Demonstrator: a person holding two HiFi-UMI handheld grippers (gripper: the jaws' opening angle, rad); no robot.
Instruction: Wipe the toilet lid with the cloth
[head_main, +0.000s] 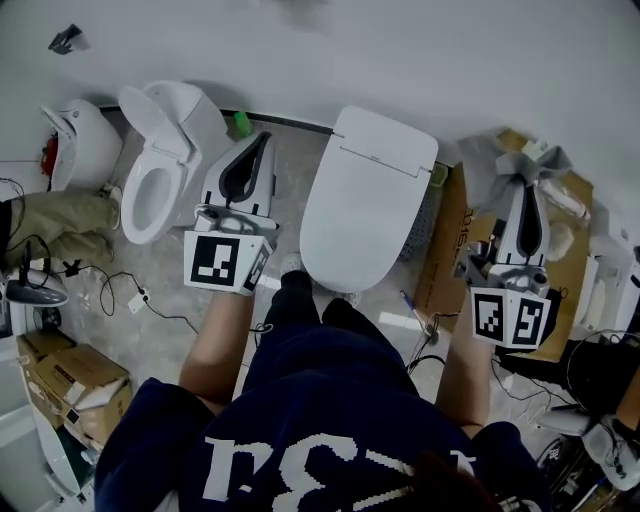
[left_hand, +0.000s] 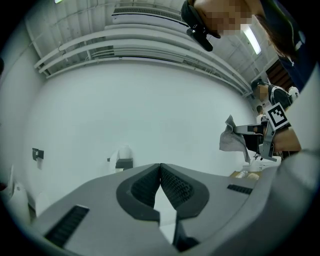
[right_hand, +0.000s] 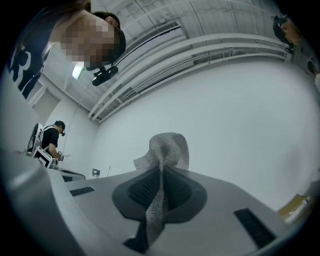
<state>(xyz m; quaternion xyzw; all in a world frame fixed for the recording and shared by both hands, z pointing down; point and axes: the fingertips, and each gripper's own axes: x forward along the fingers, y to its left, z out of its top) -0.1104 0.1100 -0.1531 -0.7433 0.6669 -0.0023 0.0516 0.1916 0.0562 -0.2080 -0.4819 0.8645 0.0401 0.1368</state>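
Note:
The white toilet with its lid (head_main: 362, 200) down stands in the middle of the head view, between my two grippers. My right gripper (head_main: 528, 182) is to the lid's right, raised and pointing at the wall, shut on a grey cloth (right_hand: 165, 152) that sticks out past its tips; the cloth (head_main: 500, 160) bunches above the cardboard. The left gripper (head_main: 254, 146) is left of the lid, shut with nothing between its pads (left_hand: 161, 186). From the left gripper view the right gripper (left_hand: 245, 132) and cloth (left_hand: 231, 139) show at the right.
A second toilet (head_main: 160, 170) with its seat up stands at the left, beside another white fixture (head_main: 80, 140). Cardboard boxes (head_main: 455, 250) lie right of the lid, more boxes (head_main: 70, 375) at lower left. Cables trail over the floor (head_main: 130, 295). A green bottle (head_main: 241, 124) stands by the wall.

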